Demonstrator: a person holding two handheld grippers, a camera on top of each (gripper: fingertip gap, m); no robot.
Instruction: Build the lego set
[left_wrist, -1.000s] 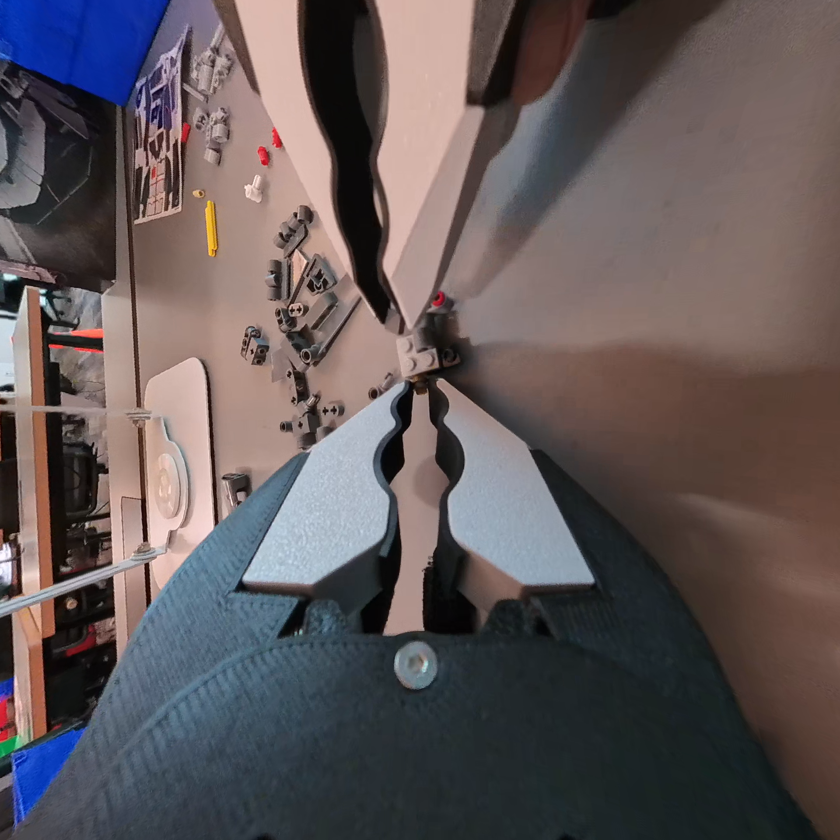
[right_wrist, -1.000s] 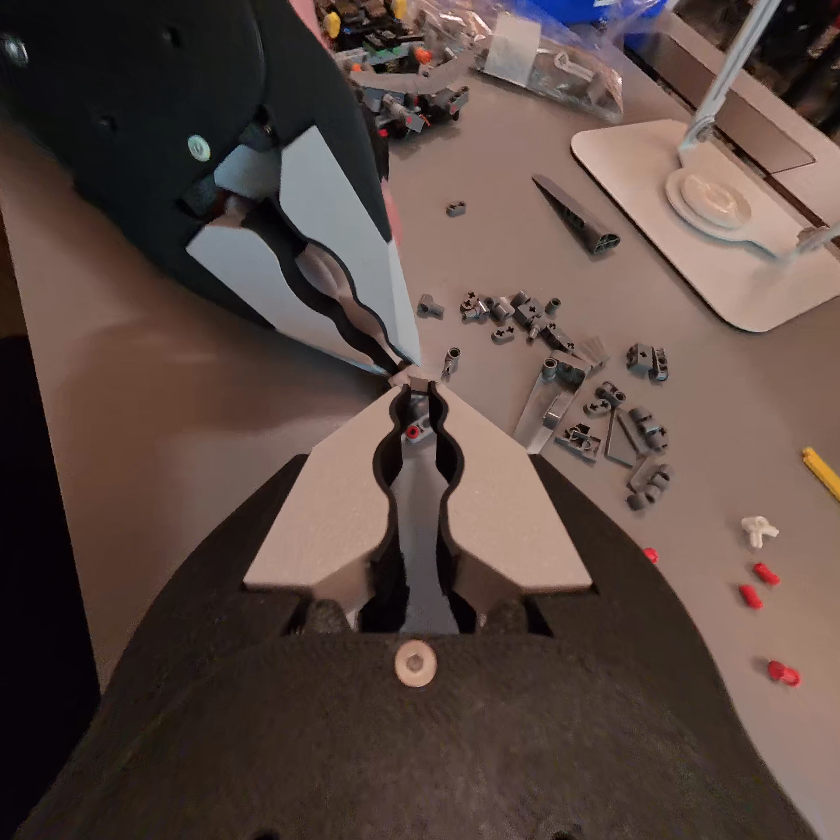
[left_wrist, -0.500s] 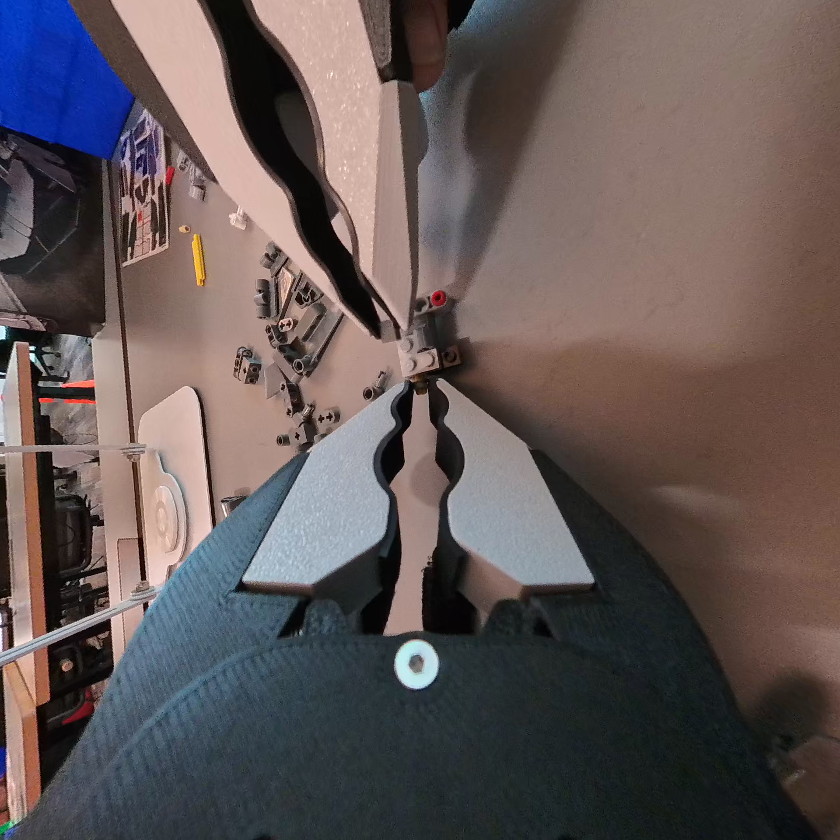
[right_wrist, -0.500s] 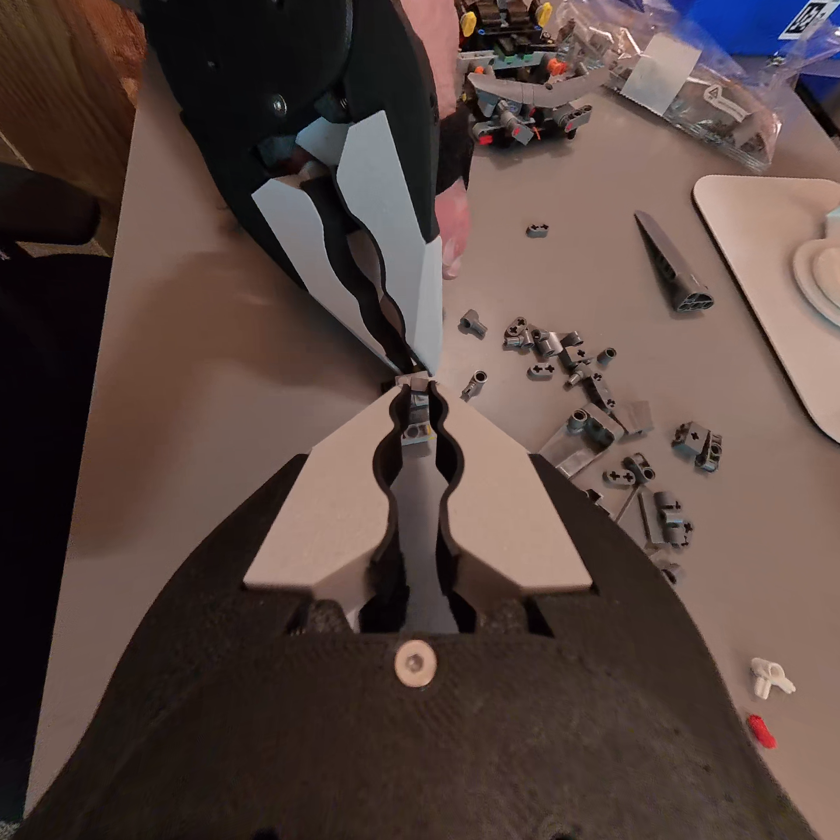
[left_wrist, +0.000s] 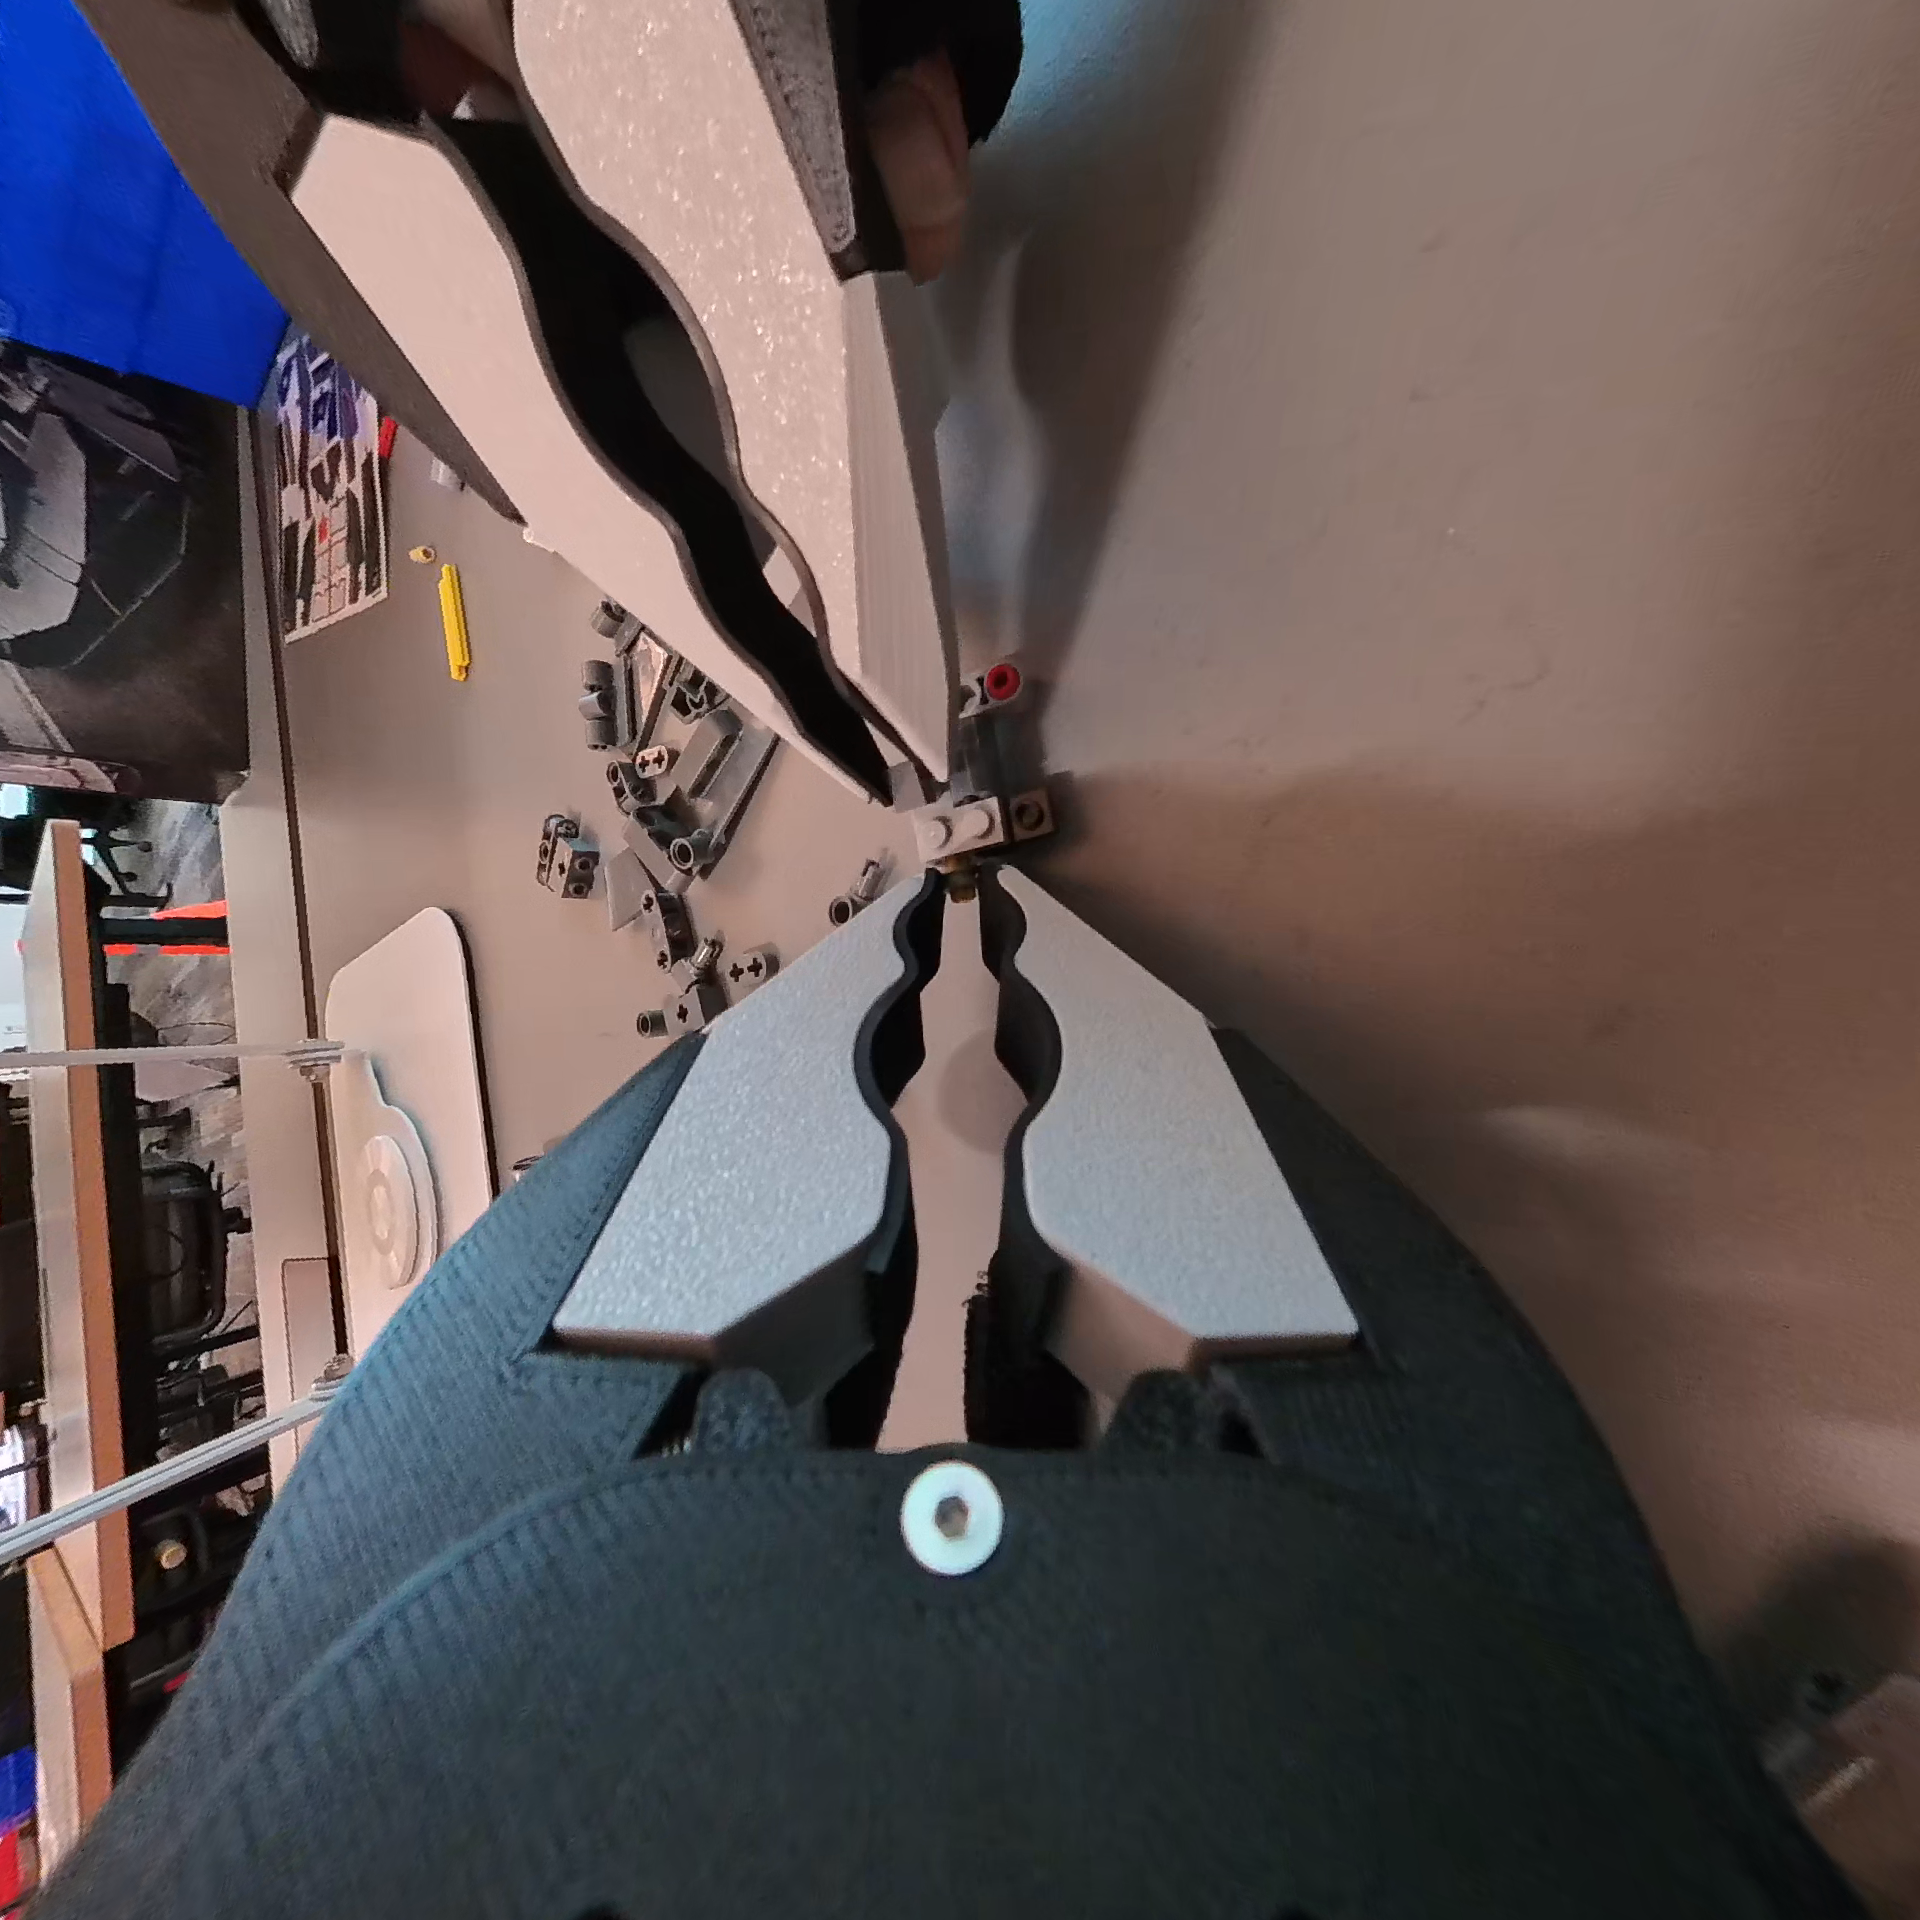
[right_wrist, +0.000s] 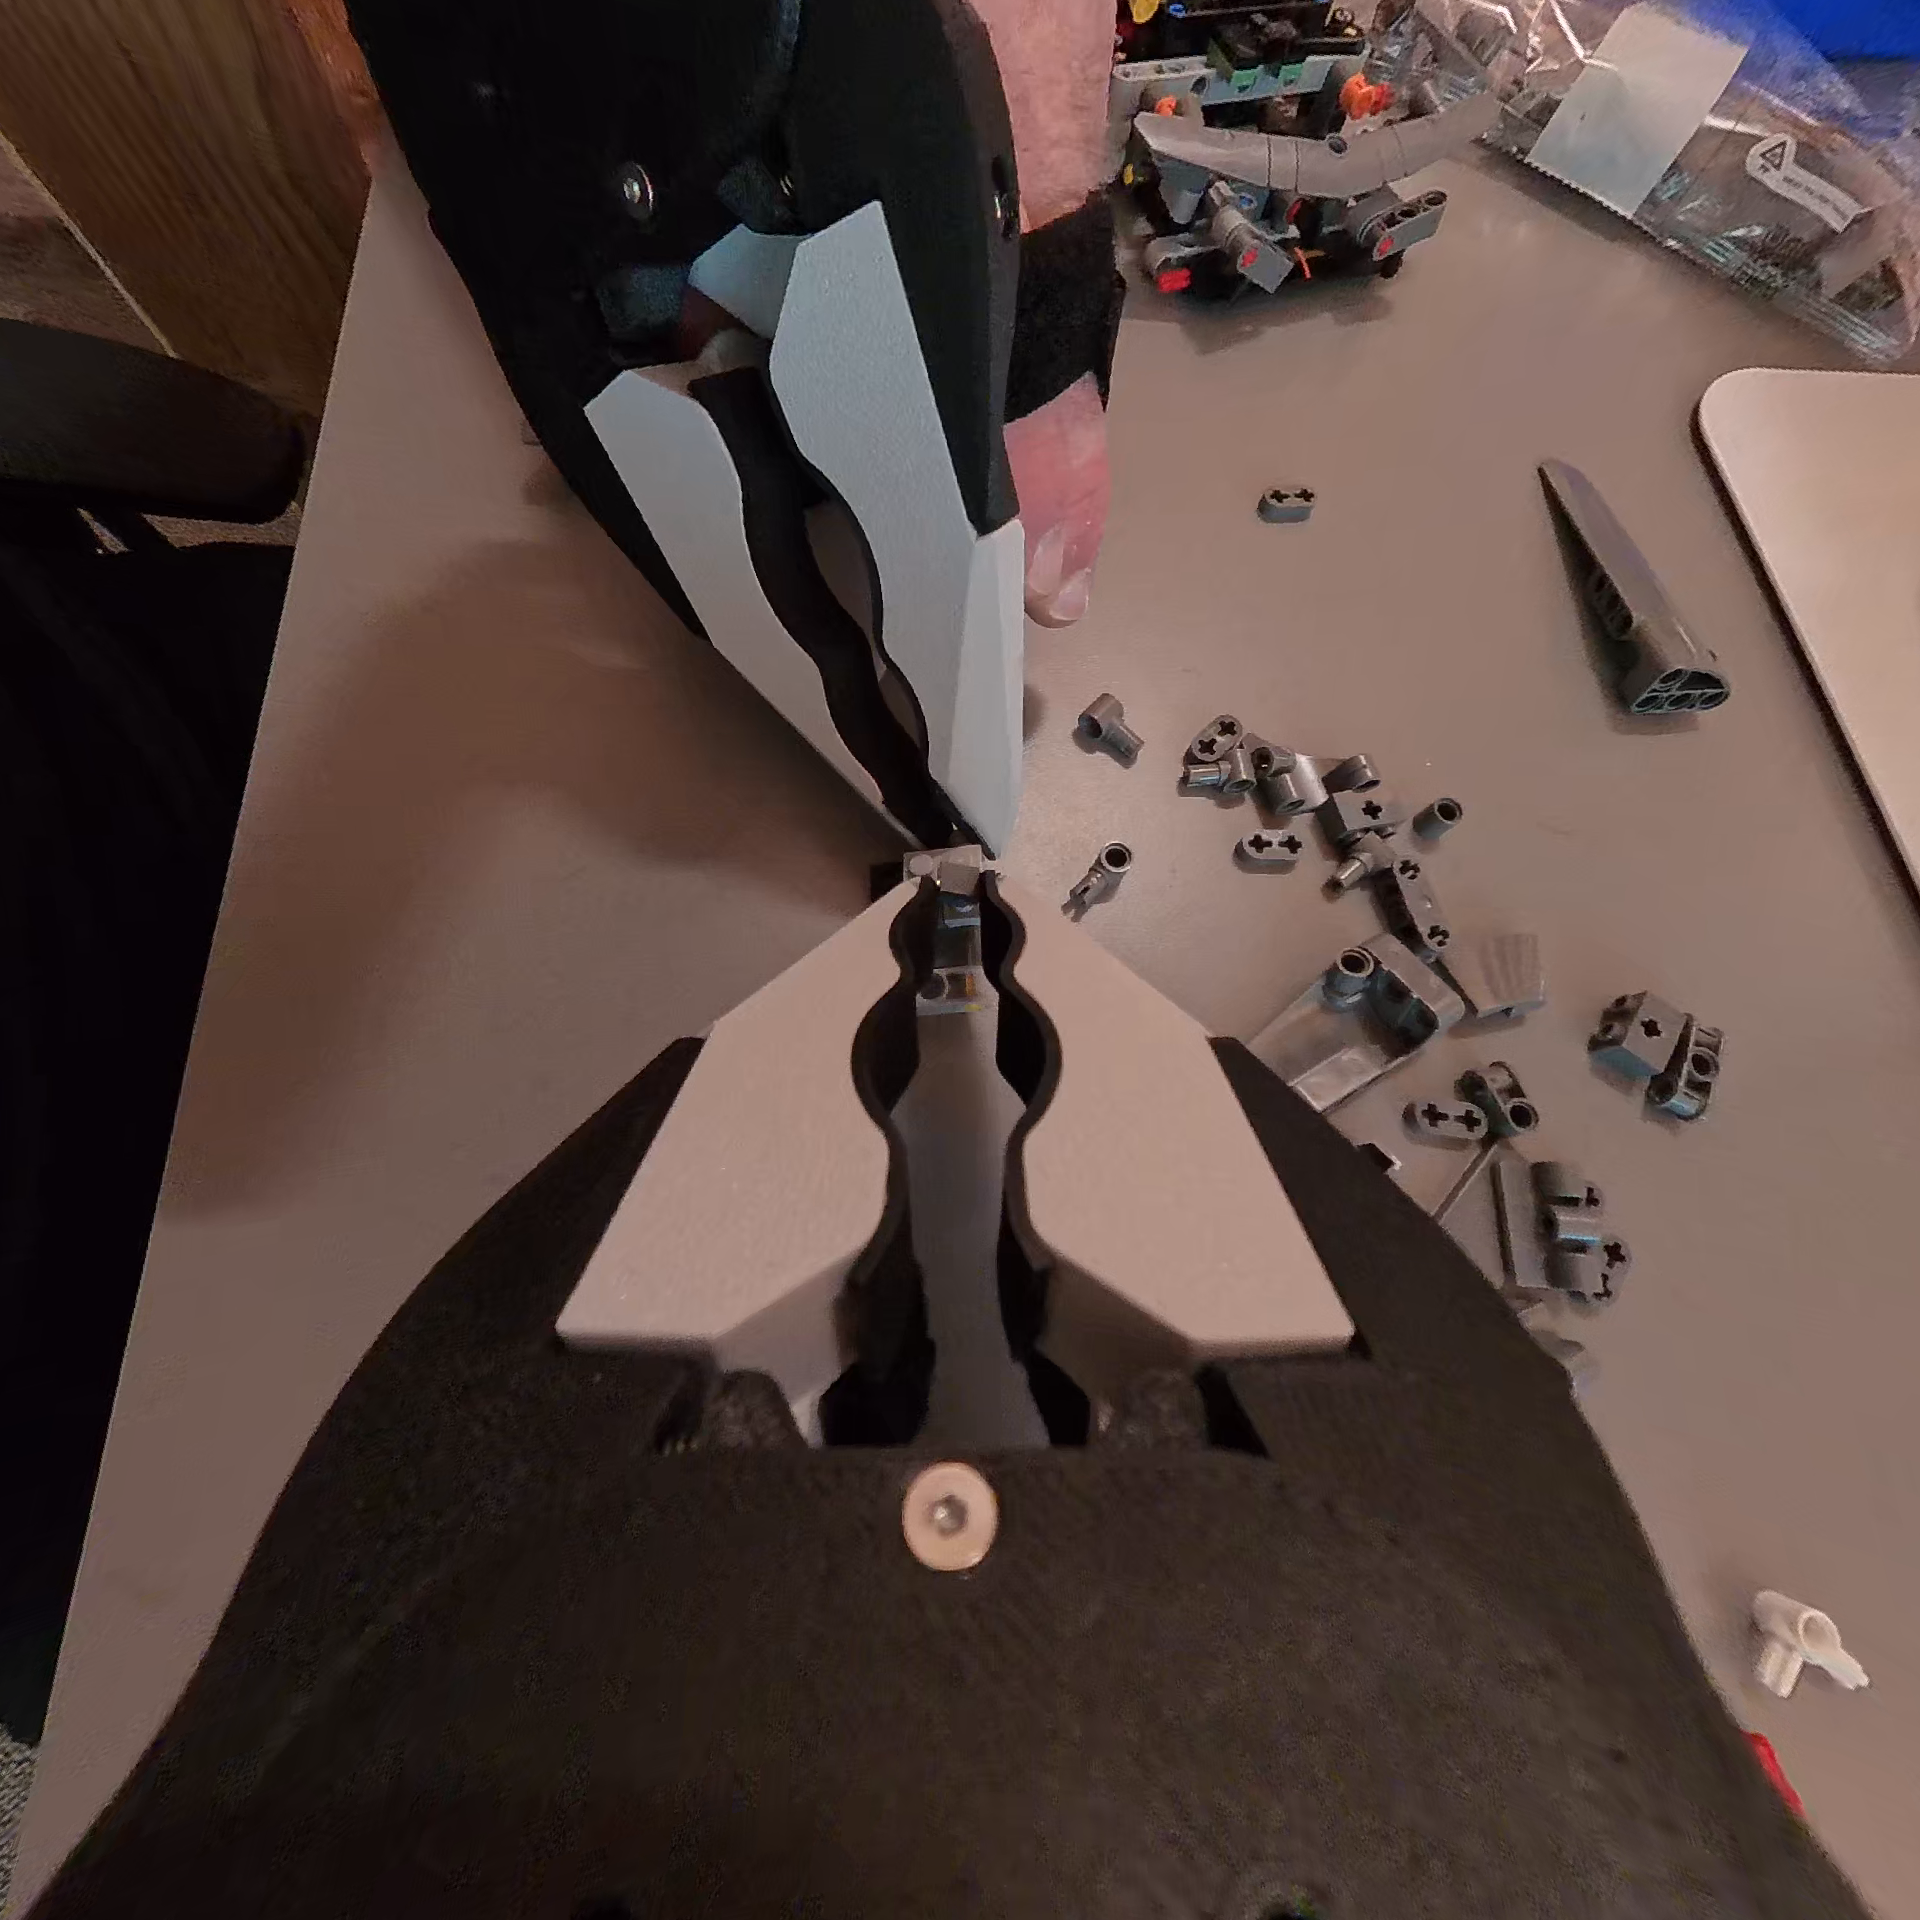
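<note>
Over a grey table (right_wrist: 582, 727), two grippers meet tip to tip above its left edge. Right gripper (right_wrist: 954, 902) is clenched on a small grey brick assembly (right_wrist: 951, 951) lodged between its pads. Left gripper (left_wrist: 961, 886) is pinched on a tiny tan pin (left_wrist: 962, 880) sticking out of that same assembly. Just right of the tips lies a scatter of dark grey pieces (right_wrist: 1382, 935). Farther back sit a half-built model (right_wrist: 1278, 223) and a clear parts bag (right_wrist: 1714, 156).
</note>
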